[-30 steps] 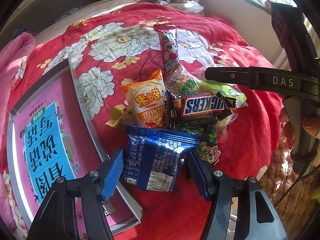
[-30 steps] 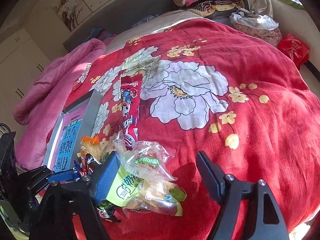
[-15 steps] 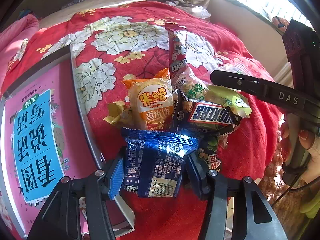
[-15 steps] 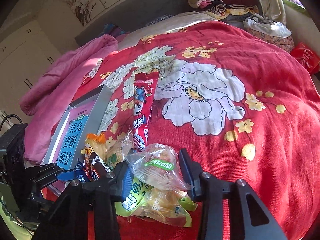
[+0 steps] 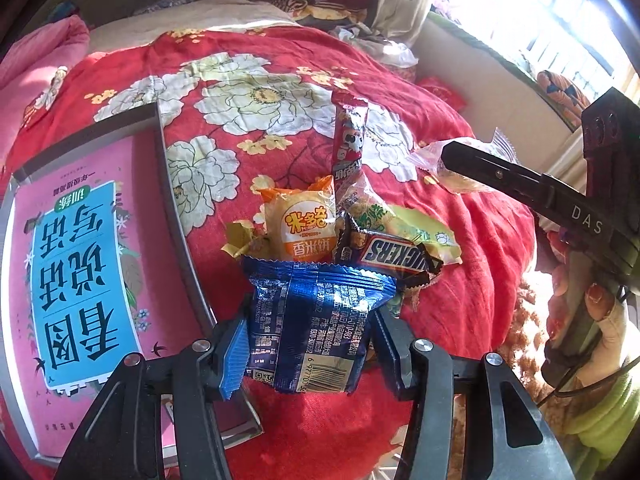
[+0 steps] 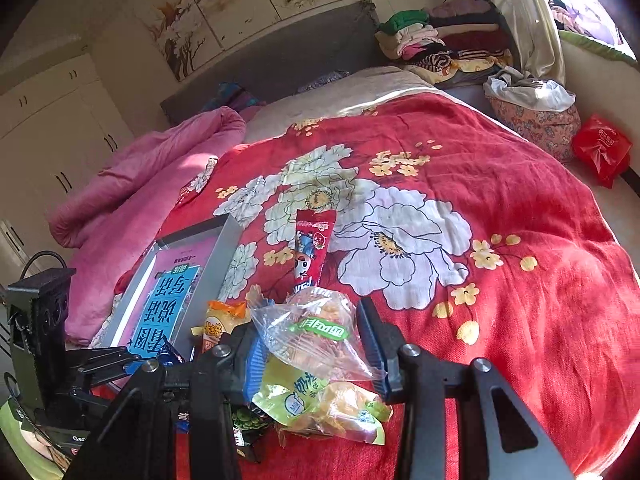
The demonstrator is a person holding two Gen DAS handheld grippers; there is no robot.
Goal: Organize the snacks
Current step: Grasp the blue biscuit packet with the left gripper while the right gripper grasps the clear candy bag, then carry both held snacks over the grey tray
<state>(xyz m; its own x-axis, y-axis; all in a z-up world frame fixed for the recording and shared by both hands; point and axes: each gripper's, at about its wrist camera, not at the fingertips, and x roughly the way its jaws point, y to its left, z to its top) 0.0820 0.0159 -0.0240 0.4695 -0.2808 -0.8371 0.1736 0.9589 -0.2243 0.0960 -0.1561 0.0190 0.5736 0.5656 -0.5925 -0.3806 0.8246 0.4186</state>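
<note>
A pile of snacks lies on the red flowered blanket (image 5: 460, 280). My left gripper (image 5: 310, 350) is shut on a blue foil packet (image 5: 316, 328) and holds it just above the blanket. Behind it lie an orange rice-cake pack (image 5: 306, 224), a Snickers bar (image 5: 390, 256), a green-yellow bag (image 5: 420, 232) and a long red stick pack (image 5: 348, 140). My right gripper (image 6: 316, 354) is shut on a clear bag with a green label (image 6: 316, 328), lifted above the green-yellow bag (image 6: 320, 404); the clear bag also shows in the left wrist view (image 5: 452, 172).
A grey tray holding a pink and blue book (image 5: 80, 260) lies left of the pile, its rim (image 5: 176, 208) next to the snacks. A pink quilt (image 6: 132, 184) is at the far left. Folded clothes (image 6: 432, 40) and a red bag (image 6: 600, 148) lie beyond the bed.
Both grippers closed: the left on the blue packet, the right on the clear bag. Both packs have been lifted off the pile.
</note>
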